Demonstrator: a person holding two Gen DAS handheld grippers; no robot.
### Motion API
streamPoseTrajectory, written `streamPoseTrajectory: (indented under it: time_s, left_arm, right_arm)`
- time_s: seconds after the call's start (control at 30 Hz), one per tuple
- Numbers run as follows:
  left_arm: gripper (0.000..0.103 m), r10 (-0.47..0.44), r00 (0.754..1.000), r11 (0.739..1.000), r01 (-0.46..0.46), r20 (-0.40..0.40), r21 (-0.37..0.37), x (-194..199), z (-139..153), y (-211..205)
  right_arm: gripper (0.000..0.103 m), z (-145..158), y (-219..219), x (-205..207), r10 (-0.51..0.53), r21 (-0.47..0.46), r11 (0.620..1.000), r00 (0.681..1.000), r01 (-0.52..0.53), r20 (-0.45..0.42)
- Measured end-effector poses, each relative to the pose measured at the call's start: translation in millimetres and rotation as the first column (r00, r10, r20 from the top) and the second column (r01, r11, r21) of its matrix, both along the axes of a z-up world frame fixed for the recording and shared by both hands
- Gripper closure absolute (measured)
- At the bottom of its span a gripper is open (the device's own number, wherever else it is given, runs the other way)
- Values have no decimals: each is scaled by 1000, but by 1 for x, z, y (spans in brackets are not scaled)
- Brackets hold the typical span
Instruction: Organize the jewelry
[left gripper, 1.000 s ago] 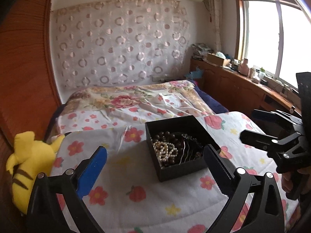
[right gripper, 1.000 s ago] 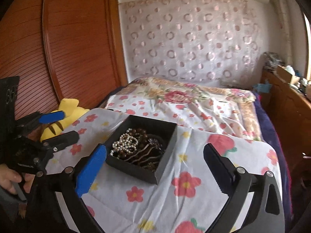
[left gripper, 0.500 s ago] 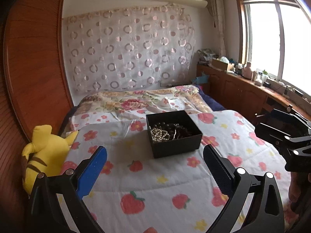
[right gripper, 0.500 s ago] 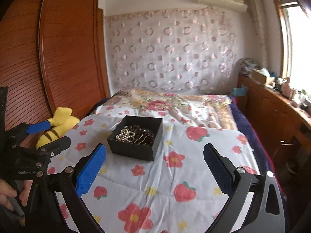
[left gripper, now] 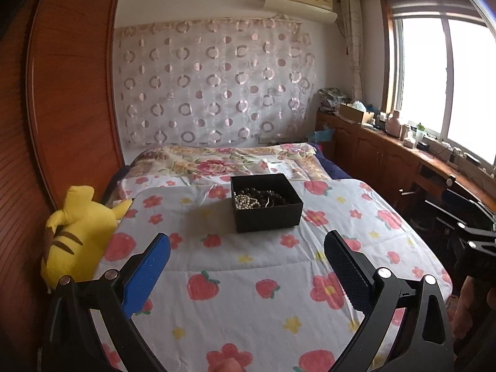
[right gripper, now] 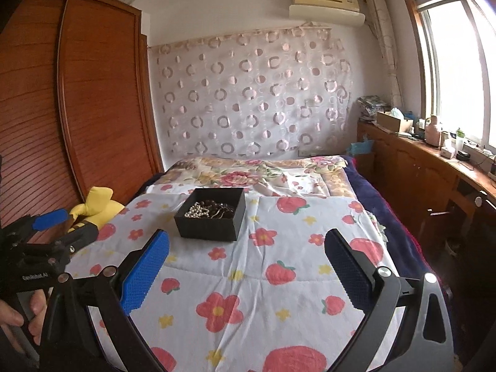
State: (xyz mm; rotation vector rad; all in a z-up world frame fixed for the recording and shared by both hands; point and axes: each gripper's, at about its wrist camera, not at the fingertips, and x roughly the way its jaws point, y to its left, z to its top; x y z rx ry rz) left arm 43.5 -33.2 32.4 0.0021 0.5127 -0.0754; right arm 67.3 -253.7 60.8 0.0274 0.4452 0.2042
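A black open box [left gripper: 266,202] sits on the flowered bedspread [left gripper: 248,279], holding a white pearl string [left gripper: 246,201] and dark bead strands [left gripper: 269,197]. It also shows in the right wrist view [right gripper: 210,218] with the pearls [right gripper: 195,210] at its left. My left gripper [left gripper: 248,263] is open and empty, well back from the box; it also shows at the left of the right wrist view [right gripper: 66,228]. My right gripper [right gripper: 247,263] is open and empty, also back from the box; it shows at the right edge of the left wrist view [left gripper: 458,214].
A yellow plush toy [left gripper: 74,232] lies at the bed's left edge beside a wooden wardrobe [right gripper: 77,108]. A wooden counter [right gripper: 434,167] with clutter runs under the window on the right. A folded floral quilt [left gripper: 223,162] lies behind the box.
Both grippers have pulled back and up from the box, which now looks smaller and farther. Both stay open and empty.
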Motion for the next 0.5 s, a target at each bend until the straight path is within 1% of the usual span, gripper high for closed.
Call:
streamPoseTrajectory:
  time_s: [0.2,0.5]
  left_arm:
    - [7,14,1000,1000,-14,5,12,1,-1,-1]
    - [7,6,1000,1000,-6,0,4,2,0,-2]
  right_arm:
    - [2,-1,1,-3,1,0,1000,1000,-1,-3]
    - [2,-4,3,-6,1,2,1000,1000,-1,-12]
